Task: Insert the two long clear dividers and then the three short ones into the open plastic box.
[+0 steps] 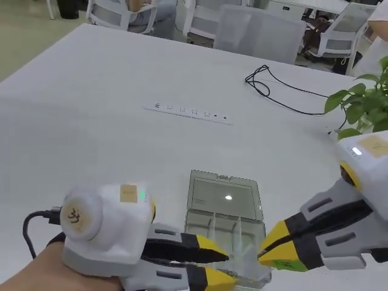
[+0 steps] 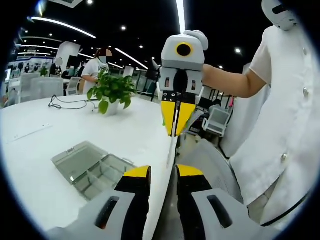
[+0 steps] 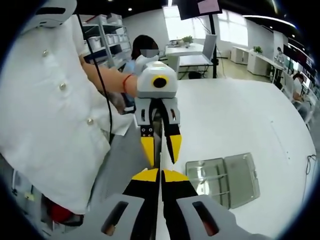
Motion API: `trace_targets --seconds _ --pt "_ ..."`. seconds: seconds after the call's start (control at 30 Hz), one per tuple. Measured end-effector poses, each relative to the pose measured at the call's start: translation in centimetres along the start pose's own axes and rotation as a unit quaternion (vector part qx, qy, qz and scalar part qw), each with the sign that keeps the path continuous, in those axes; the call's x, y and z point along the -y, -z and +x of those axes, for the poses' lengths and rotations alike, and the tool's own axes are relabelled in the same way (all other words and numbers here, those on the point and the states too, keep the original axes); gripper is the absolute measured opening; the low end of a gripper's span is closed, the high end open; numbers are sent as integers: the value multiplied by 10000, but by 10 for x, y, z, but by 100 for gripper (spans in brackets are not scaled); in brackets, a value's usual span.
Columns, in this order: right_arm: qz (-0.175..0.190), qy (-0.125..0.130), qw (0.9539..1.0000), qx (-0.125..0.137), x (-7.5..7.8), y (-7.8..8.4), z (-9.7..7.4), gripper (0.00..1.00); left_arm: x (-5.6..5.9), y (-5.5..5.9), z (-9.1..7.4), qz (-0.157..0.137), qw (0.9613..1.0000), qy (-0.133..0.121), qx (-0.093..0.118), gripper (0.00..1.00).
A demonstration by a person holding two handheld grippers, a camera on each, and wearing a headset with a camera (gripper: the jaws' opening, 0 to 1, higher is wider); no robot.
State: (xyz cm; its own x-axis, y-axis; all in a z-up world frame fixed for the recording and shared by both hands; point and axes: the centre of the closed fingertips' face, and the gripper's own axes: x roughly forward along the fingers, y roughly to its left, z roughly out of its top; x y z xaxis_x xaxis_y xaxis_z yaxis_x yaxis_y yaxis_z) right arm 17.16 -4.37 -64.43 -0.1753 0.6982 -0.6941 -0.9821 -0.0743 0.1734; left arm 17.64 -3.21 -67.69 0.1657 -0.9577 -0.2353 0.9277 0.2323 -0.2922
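The open clear plastic box [image 1: 225,225] lies near the table's front edge with its lid [image 1: 224,195] folded back; clear partitions stand in its base. My right gripper [image 1: 267,251] hovers at the box's right front corner, shut on a thin clear divider [image 2: 172,142]. This divider [image 3: 160,150] runs edge-on from my right gripper [image 3: 161,175] toward my left gripper [image 3: 161,145]. My left gripper [image 2: 163,172] is open, and the divider's end sits by the gap between its fingertips. In the head view my left gripper [image 1: 215,267] faces the right one over the box's front. The box [image 2: 92,167] also lies below both grippers.
A white power strip [image 1: 188,113] lies mid-table, and a black cable [image 1: 273,85] loops at the back right. A green potted plant [image 1: 364,103] stands at the right edge. Chairs line the far side. The table edge [image 2: 167,165] and my white coat are close.
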Motion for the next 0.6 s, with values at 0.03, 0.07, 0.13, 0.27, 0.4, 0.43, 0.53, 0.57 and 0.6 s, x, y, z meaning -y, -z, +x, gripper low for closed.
trace_targets --seconds 0.03,0.07,0.13,0.27,0.4,0.43,0.53,0.57,0.6 --pt "1 9 10000 -4 1 0 0 3 -2 1 -1 5 10000 -45 -9 19" --pt "-2 21 10000 -5 1 -1 0 3 -3 3 -3 15 9999 -94 -35 21" --pt "1 42 10000 0 3 -2 0 3 -5 6 -6 31 9998 -166 -74 23" --pt "-2 90 10000 -2 8 -3 1 3 -9 7 -10 8 9996 -273 -54 28" --pt "0 156 9999 13 16 -6 3 3 -15 13 -14 38 9989 -448 -125 37" --pt "4 172 9999 17 18 -6 3 3 -17 15 -15 36 9988 -475 -140 38" --pt "21 253 9997 18 25 -6 5 3 -21 18 -18 17 9982 -571 -171 42" --pt "31 294 9996 20 28 -7 5 3 -22 19 -19 21 9980 -613 -158 44" --pt "27 323 9995 23 30 -7 5 3 -24 19 -20 34 9978 -641 -148 46"
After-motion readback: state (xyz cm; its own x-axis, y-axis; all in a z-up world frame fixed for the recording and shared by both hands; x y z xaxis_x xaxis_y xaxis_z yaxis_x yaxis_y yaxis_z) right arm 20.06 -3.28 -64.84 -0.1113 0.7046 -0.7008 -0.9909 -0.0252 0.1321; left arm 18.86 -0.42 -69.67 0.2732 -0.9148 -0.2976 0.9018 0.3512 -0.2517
